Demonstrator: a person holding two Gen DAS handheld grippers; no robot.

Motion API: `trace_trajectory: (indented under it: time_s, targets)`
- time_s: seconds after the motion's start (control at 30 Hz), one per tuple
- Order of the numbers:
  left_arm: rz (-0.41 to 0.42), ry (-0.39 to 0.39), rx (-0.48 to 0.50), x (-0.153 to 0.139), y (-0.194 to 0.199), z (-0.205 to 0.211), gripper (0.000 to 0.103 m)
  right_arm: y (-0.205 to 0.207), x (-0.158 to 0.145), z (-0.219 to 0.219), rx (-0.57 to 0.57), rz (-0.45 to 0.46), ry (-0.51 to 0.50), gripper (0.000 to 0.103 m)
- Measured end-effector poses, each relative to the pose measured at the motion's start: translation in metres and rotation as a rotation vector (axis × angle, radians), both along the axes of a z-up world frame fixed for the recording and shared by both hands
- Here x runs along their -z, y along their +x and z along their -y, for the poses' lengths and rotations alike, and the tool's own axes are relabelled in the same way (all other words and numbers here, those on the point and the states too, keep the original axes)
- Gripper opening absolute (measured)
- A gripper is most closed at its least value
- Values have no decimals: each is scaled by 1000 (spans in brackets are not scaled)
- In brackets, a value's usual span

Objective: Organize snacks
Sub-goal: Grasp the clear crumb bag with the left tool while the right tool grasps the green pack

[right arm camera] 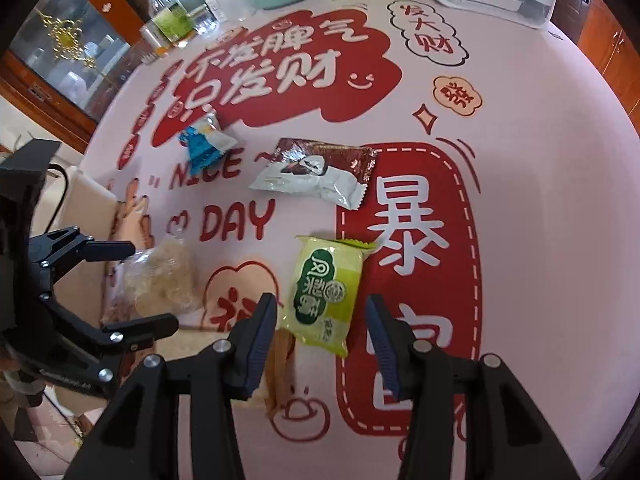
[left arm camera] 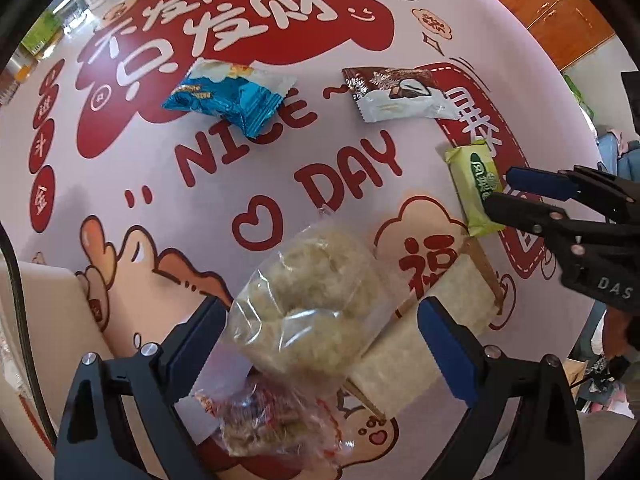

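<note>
pink tablecloth (right arm camera: 540, 200); green packet (right arm camera: 324, 292) lengthwise between jaws.

On the table (right arm camera: 540, 152) two packets lie side by side at the back (right arm camera: 206, 140) (right arm camera: 316, 172) — a third (right arm camera: 324, 292) nearer, right of a bag (right arm camera: 168, 276).

Both tongs alike: left tongs (left arm camera: 324, 344) and right tongs (right arm camera: 322, 344) have matte black angular arms, silver round screws at the pivots, ribbed dark blue pads (left arm camera: 444, 344) (white "DAS" lettering on one body).
</note>
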State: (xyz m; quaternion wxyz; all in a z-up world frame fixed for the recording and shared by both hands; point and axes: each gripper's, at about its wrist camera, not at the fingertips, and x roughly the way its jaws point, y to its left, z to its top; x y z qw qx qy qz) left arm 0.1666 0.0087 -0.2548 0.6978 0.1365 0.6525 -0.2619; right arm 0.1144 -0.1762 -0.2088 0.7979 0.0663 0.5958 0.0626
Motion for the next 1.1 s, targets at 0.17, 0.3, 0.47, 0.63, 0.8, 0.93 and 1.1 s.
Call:
trace_trajectory:
  time_s: [0.17,0.3,0.47,0.63,0.8,0.93,1.1]
  targets:
    - [0,-22,-11,5,6,-4,88,6,14,-6,12,-35,-17,47]
    - [24,-14,-7,6,6,-2,68,6,14,-12,-1,-16,-45,47]
    - [42,-20,-24,1,0,-6,60,6,13,-16,-21,11,-76,40]
    - [68,-23,-46,-2,-5,-10,57,1,13,-18,-32,29,-72,38]
    - [96,-45,-76,-15,-5,-9,56,-7,9,-15,-34,34,-63,38]
    - [129,-70,-96,-37,-6,-12,56,-14,-2,-14,-34,60,-55,38]
    - [167,-105,-118,-60,-16,-6,56,-21,-18,-12,-37,91,-44,38]
